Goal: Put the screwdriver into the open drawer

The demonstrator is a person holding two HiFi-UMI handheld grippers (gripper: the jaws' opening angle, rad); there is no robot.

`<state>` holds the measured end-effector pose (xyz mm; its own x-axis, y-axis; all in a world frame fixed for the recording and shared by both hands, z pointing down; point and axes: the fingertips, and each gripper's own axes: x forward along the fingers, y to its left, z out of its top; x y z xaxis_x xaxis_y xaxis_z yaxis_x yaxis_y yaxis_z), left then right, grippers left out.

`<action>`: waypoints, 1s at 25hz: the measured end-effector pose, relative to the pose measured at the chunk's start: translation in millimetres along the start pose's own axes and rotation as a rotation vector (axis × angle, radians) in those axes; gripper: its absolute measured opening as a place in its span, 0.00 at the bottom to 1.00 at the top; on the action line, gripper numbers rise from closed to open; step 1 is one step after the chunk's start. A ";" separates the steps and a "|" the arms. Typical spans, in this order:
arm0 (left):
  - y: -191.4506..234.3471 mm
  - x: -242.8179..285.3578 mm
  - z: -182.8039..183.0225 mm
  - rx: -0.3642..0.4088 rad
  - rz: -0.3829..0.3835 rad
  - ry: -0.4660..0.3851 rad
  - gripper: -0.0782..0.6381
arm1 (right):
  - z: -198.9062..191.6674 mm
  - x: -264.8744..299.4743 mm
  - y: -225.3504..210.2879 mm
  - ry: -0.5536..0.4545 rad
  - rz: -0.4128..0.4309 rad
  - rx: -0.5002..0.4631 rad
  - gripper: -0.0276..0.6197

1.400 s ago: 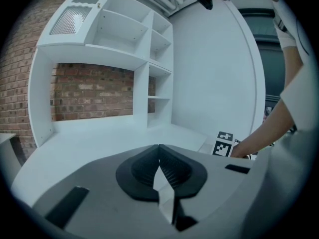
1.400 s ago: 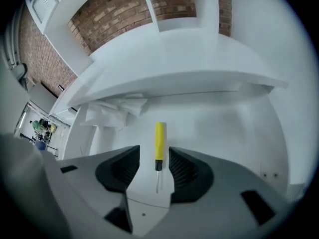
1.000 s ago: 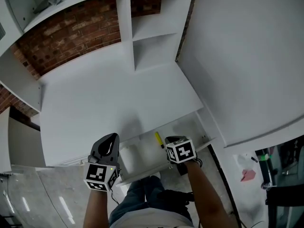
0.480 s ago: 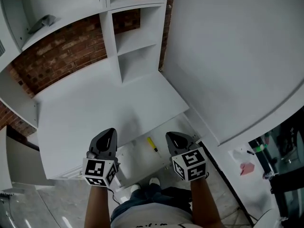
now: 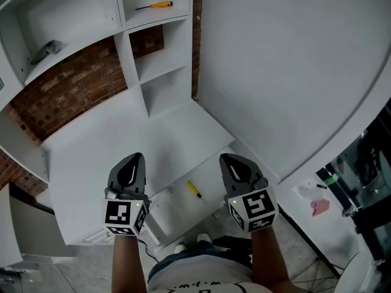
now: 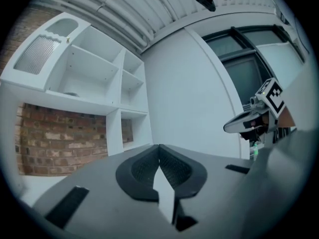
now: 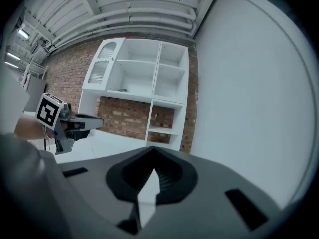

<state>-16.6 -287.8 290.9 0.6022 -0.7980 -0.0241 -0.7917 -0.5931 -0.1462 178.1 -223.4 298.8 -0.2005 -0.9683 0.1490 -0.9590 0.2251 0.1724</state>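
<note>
A yellow screwdriver [image 5: 193, 189] lies in the open drawer [image 5: 211, 174] below the front edge of a white desk [image 5: 110, 142], its handle pointing toward the desk, touched by neither gripper. The left gripper [image 5: 137, 159] and the right gripper [image 5: 226, 159] are held level above the drawer, one to each side of the tool and well apart from each other. Both are clenched with nothing between the jaws: each gripper view shows its ribbed pads meeting at the tips, with only desk and wall beyond. Each gripper's marker cube faces the head camera, and the person's forearms reach in from the bottom edge. A second screwdriver [image 5: 154, 5], orange-handled, lies on a high shelf of the white shelf unit [image 5: 126, 38] at the back of the desk, against a brick wall [image 5: 73, 84]
</note>
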 end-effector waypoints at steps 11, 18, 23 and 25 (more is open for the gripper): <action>-10.8 1.7 56.4 0.052 -0.051 -0.135 0.13 | 41.6 -22.8 -24.4 -0.111 -0.103 -0.026 0.06; -2.0 -1.4 58.8 -0.040 -0.032 -0.171 0.13 | 50.6 -29.9 -24.0 -0.147 -0.103 -0.043 0.06; -1.7 -2.8 63.2 -0.023 -0.032 -0.182 0.13 | 53.9 -30.1 -24.9 -0.164 -0.108 -0.040 0.06; -1.7 -4.7 64.9 -0.014 -0.033 -0.180 0.13 | 55.3 -29.7 -23.0 -0.170 -0.101 -0.035 0.06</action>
<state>-11.5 -276.1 227.1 0.6352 -0.7471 -0.1961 -0.7721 -0.6207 -0.1364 195.1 -205.9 236.6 -0.1375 -0.9898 -0.0368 -0.9690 0.1268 0.2122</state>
